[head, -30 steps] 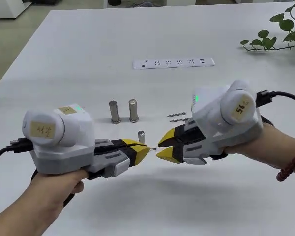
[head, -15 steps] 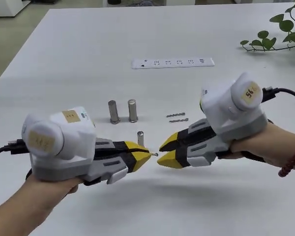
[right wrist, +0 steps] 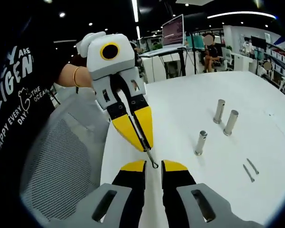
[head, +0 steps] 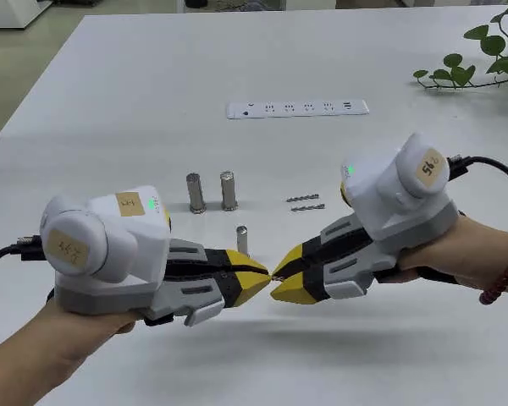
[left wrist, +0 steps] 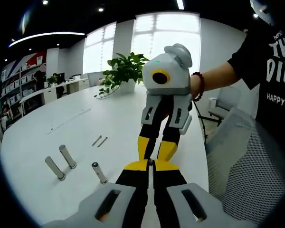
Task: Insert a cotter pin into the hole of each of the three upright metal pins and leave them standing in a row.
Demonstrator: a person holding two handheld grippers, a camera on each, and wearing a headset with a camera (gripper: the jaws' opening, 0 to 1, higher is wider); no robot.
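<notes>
on white table [head: 195,59], pins [head: 229,190], power strip [head: 298,108]

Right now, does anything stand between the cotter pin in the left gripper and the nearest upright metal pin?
Nothing visible does. The left gripper holds the cotter pin, and bare table lies between it and the nearest metal pin. The right gripper, open, is at the cotter pin's tip, off that path.

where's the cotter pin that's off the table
In the right gripper view the cotter pin sticks out of the shut left hand-held gripper, its end between the open right hand-held gripper's jaws, left of the nearest metal pin.
</notes>
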